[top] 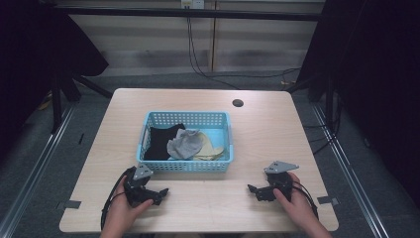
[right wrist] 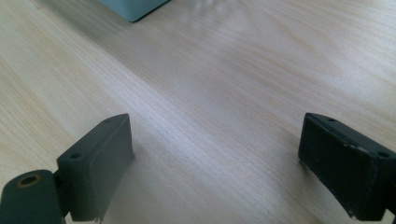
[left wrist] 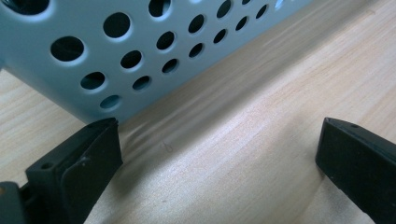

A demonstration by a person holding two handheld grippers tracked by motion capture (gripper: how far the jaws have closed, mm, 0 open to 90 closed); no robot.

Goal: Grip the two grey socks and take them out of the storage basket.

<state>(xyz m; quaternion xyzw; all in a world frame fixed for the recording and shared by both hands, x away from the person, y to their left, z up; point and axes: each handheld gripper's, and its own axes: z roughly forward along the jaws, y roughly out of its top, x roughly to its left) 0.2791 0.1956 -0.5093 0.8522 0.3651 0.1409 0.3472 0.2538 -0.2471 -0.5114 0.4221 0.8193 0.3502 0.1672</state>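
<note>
A light blue perforated basket (top: 188,165) stands in the middle of the wooden table (top: 267,134). Inside it lie a black cloth (top: 161,139), a grey cloth (top: 184,144) and a beige cloth (top: 210,148). My left gripper (top: 161,193) rests on the table just in front of the basket's near left corner, open, with bare wood between its jaws. Up close, the basket's wall (left wrist: 140,42) fills the top of the left gripper view. My right gripper (top: 251,190) lies on the table to the basket's front right, open and holding nothing. A corner of the basket (right wrist: 133,7) shows far off.
A round cable hole (top: 237,103) sits near the table's far edge. Grey tape tabs (top: 72,204) mark the near corners. Metal frame rails run along the floor on both sides, and black curtains hang left and right.
</note>
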